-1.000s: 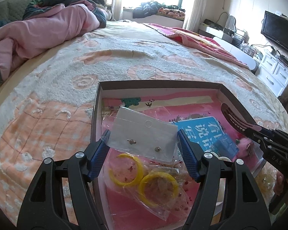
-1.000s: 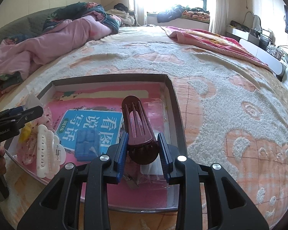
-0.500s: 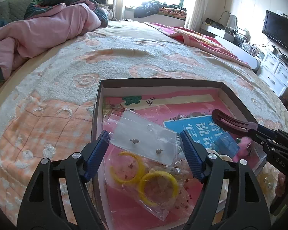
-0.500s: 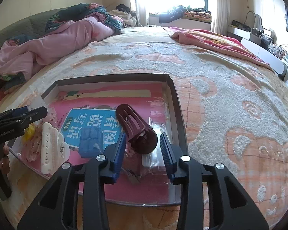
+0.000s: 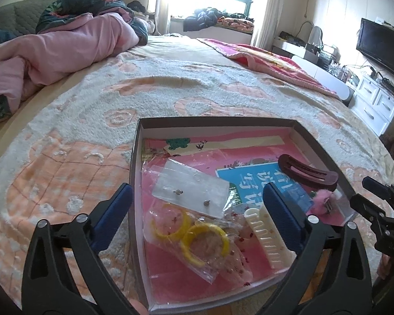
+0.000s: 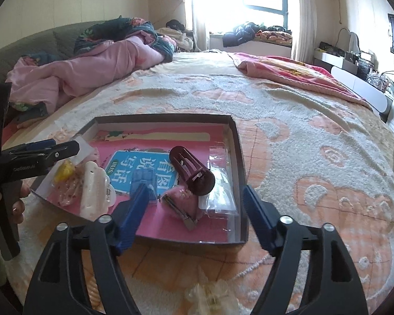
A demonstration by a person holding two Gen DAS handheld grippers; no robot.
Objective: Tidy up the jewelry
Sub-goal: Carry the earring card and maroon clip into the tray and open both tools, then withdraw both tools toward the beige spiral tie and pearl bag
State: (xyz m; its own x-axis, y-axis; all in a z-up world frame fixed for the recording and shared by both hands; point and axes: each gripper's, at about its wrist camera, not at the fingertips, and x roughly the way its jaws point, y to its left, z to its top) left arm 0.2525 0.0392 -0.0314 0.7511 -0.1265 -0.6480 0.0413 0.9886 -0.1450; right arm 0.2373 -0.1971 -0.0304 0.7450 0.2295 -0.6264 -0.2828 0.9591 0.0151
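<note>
Maroon hair clip [image 6: 192, 170], yellow bangles [image 5: 194, 233], pink-lined box [image 5: 218, 120]

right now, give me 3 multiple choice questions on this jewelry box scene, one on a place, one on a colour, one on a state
1. Where does the dark red hair clip lie?
A. inside the box, near its right wall
B. on the bed outside the box
C. between the right gripper's pads

2. What colour are the two rings in the clear bag?
A. green
B. yellow
C. black

3. How does the right gripper stand?
A. shut on the clip
B. shut on nothing
C. open, holding nothing

Answers:
1. A: the right wrist view shows the clip resting on the box floor by the right wall, ahead of the pads.
2. B: both rings show bright yellow in the left wrist view.
3. C: its jaws have just been opening and its blue pads stand wide apart, touching nothing.
</note>
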